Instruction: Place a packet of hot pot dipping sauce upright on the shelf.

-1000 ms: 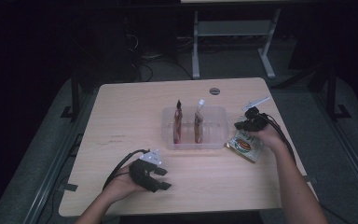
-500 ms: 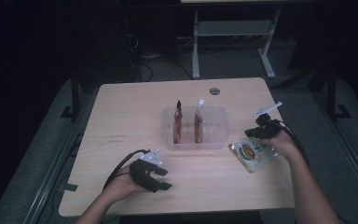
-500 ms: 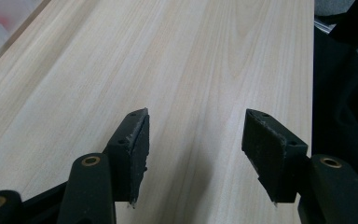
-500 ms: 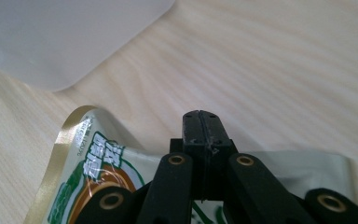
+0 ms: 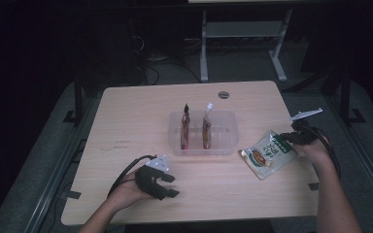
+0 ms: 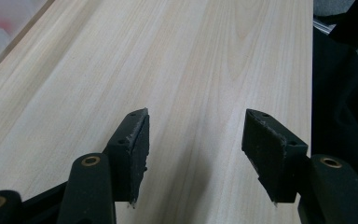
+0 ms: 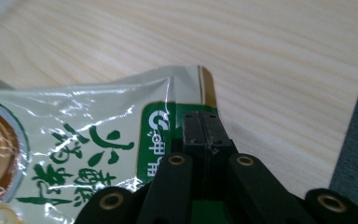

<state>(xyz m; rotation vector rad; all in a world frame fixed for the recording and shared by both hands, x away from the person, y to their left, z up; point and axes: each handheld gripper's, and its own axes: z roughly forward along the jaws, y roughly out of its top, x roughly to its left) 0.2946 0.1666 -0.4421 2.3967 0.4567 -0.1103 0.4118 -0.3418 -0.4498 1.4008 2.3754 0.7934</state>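
Observation:
A pale food pouch (image 5: 267,154) with green print and a noodle picture lies at the table's right side. My right gripper (image 5: 291,139) is shut on the pouch's green top edge (image 7: 168,135), its two black pads pressed together over the foil. A clear plastic bin (image 5: 226,130) in the middle of the table holds two upright packets (image 5: 185,127). My left gripper (image 5: 167,184) rests near the front left of the table, open, with bare wood between its pads (image 6: 135,140).
The wooden table (image 5: 136,111) has a round cable grommet (image 5: 224,94) at its back edge. The right table edge runs close beside my right gripper (image 7: 203,130). A white desk frame (image 5: 243,34) stands behind the table on the dark floor.
My right gripper has pulled the pouch to the right and toward the table's right edge, away from the bin. The left gripper has stayed put.

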